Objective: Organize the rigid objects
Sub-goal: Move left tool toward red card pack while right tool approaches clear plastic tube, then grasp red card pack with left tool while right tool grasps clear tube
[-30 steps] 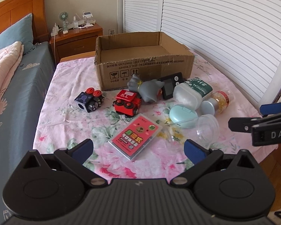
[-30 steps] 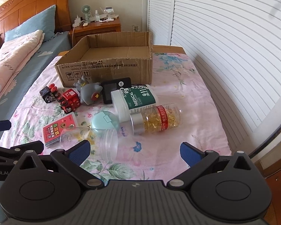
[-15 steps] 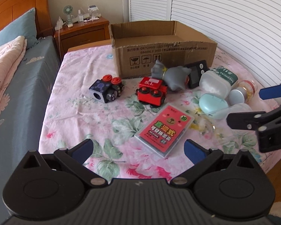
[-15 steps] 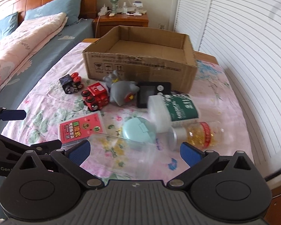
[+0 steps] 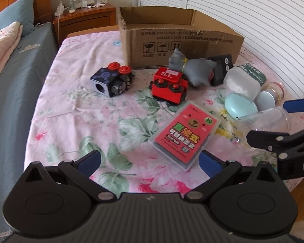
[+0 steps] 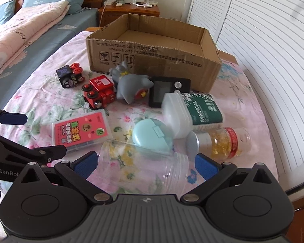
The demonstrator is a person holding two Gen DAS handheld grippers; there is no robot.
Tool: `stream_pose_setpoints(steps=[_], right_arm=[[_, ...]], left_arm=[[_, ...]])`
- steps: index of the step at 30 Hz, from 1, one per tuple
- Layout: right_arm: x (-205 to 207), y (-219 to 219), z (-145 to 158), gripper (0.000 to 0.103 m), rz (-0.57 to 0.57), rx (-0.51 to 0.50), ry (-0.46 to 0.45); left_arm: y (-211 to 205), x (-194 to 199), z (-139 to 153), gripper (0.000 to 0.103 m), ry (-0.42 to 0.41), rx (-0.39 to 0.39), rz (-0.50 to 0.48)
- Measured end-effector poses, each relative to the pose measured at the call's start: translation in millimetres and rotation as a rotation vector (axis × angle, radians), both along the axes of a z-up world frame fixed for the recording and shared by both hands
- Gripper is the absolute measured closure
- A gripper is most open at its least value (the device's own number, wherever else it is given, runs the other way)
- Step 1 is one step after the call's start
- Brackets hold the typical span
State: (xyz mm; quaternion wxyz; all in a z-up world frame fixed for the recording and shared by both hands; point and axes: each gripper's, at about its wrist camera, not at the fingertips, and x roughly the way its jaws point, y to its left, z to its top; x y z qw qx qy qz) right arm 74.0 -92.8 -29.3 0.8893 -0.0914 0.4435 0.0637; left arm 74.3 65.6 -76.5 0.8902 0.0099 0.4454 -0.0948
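An open cardboard box (image 5: 180,38) (image 6: 152,46) stands at the back of a floral-covered table (image 5: 75,109). In front lie a dark toy cube (image 5: 111,79), a red toy train (image 5: 169,85), a grey figurine (image 5: 192,68), a pink card case (image 5: 185,135) (image 6: 82,130), a mint case (image 6: 152,136), a white medical bottle (image 6: 190,113), a capsule bottle (image 6: 221,141) and a black device (image 6: 168,91). My left gripper (image 5: 150,161) is open, just before the card case. My right gripper (image 6: 145,165) is open, its fingers either side of a clear plastic jar (image 6: 143,167) lying on its side.
A bed with a blue sheet (image 5: 8,85) runs along the left. A wooden nightstand (image 5: 85,18) with a small fan stands behind. White louvred doors (image 5: 253,16) line the right. The table's right edge (image 6: 273,162) is close to the capsule bottle.
Both grippers have moved forward and lower towards the table. The right gripper's fingers have come around the clear jar; the left has closed in on the card case.
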Motion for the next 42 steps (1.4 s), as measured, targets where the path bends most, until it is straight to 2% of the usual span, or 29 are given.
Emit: stream_pose_setpoints(steps=[7, 12, 16, 21, 24, 26, 29, 37, 42], right_arm=[[-10.5, -22.2, -6.2, 0.000, -0.054, 0.013, 0.025], [-15.0, -27.5, -4.5, 0.000, -0.064, 0.020, 0.015], [-16.3, -30.9, -1.2, 0.000, -0.063, 0.032, 0.003], [-18.0, -34.6, -1.2, 0.000, -0.053, 0.055, 0.005], [-19.8, -36.7, -1.4, 0.000, -0.044, 0.073, 0.004], [-20.8, -38.2, 0.1, 0.000, -0.030, 0.089, -0.001], [-22.0, -39.8, 3.2, 0.000, 0.007, 0.105, -0.015], [-22.0, -45.5, 10.4, 0.000, 0.136, 0.093, -0.046], [-20.0, -45.6, 12.6, 0.000, 0.177, 0.095, -0.053]], left_arm=[[-10.7, 6.2, -4.7, 0.001, 0.000, 0.014, -0.059], [-13.9, 8.5, -7.2, 0.001, -0.013, 0.052, -0.073], [-0.6, 9.7, -6.8, 0.001, -0.007, 0.052, -0.027], [18.1, 12.8, -4.0, 0.001, -0.018, 0.106, 0.089], [14.0, 12.3, -0.4, 0.001, -0.015, 0.074, 0.079], [3.3, 11.9, 1.6, 0.001, -0.018, 0.043, 0.031], [-15.9, 16.7, 0.4, 0.001, -0.020, 0.047, 0.000], [-35.5, 38.8, -5.6, 0.001, -0.006, 0.015, 0.030], [-34.9, 38.0, -7.2, 0.001, -0.005, 0.051, 0.041]])
